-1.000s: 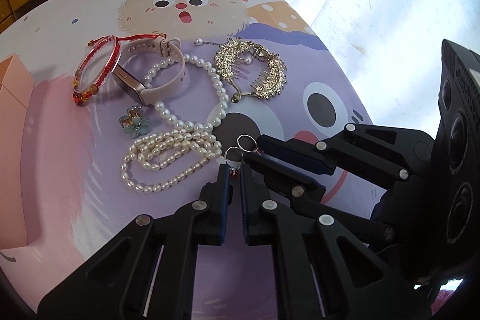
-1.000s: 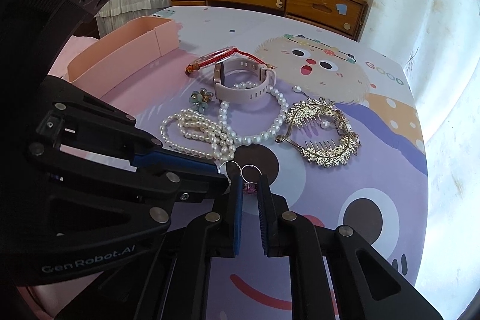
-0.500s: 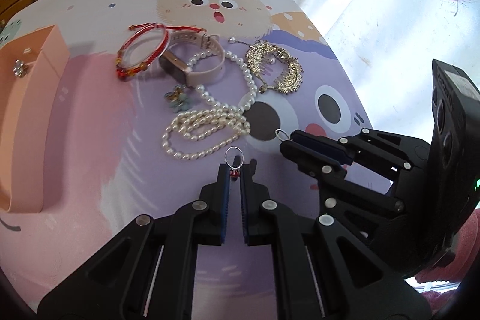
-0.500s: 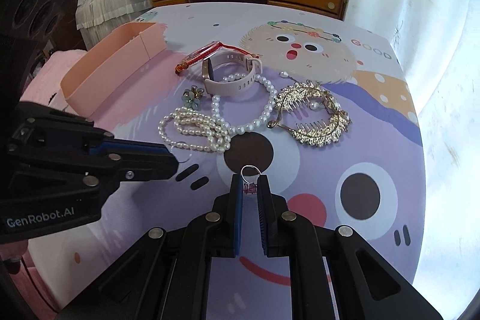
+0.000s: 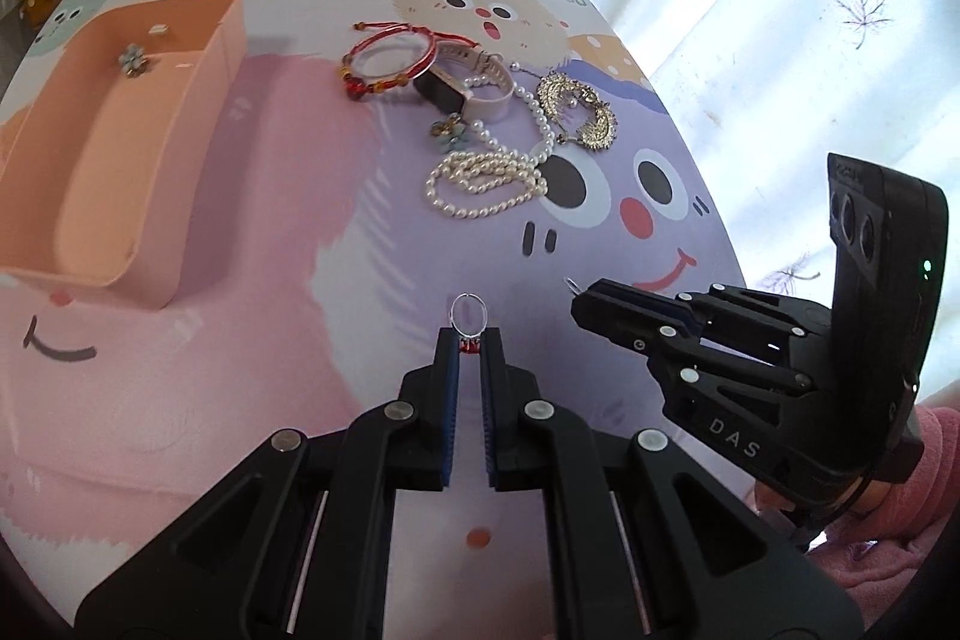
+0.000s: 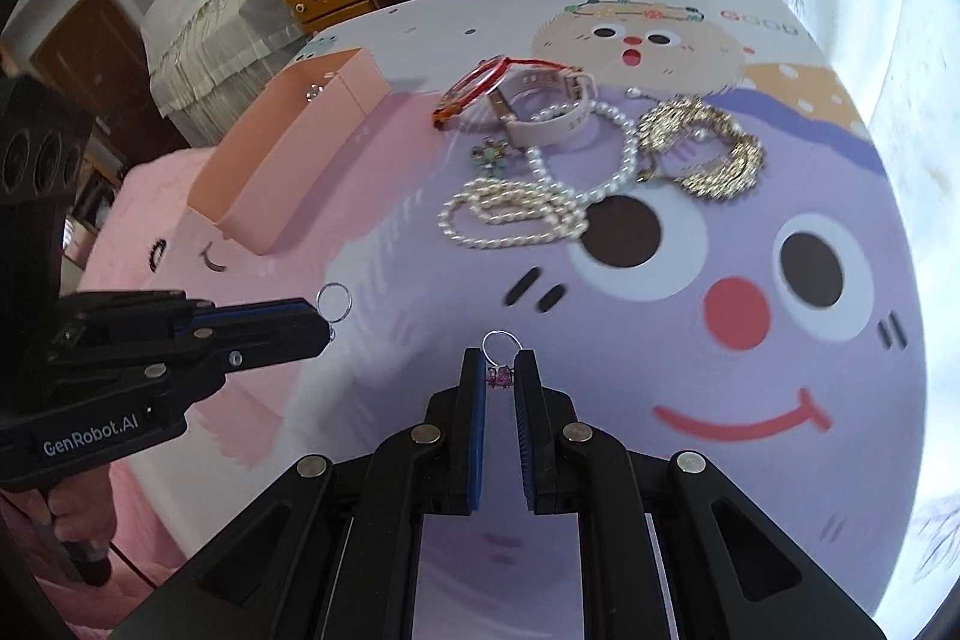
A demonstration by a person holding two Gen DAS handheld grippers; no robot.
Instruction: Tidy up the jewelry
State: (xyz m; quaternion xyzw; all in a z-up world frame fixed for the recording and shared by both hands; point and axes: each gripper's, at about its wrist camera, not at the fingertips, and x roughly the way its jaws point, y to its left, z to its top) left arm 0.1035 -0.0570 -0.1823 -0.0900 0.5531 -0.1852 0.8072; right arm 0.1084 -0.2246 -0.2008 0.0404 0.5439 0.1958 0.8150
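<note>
Since the earlier frames both grippers have drawn back from the jewelry heap, each carrying a ring, and the pink tray [image 5: 150, 274] has come fully into the left wrist view. The left gripper [image 5: 470, 340] pinches a red-stoned ring [image 5: 469, 322] by its setting, the hoop standing clear beyond the fingertips; the right gripper [image 6: 500, 367] likewise pinches a purple-stoned ring [image 6: 500, 370]. The tray lies ahead and to the left of both grippers, the heap well ahead of them. The step in hand looks like carrying the rings to the tray. It is best done by keeping each grip firm on the setting, bringing the fingertips low over the tray floor before letting go so the ring cannot bounce or roll out, and taking the grippers in one at a time to avoid a clash. Counted: two rings held; one flower earring [image 5: 132, 59] in the tray and one [image 5: 449, 133] on the table; two pearl strands [image 5: 480, 181]; one red bracelet [image 5: 387, 64]; one pink watch [image 5: 474, 85]; one gold hair comb [image 5: 579, 112].
</note>
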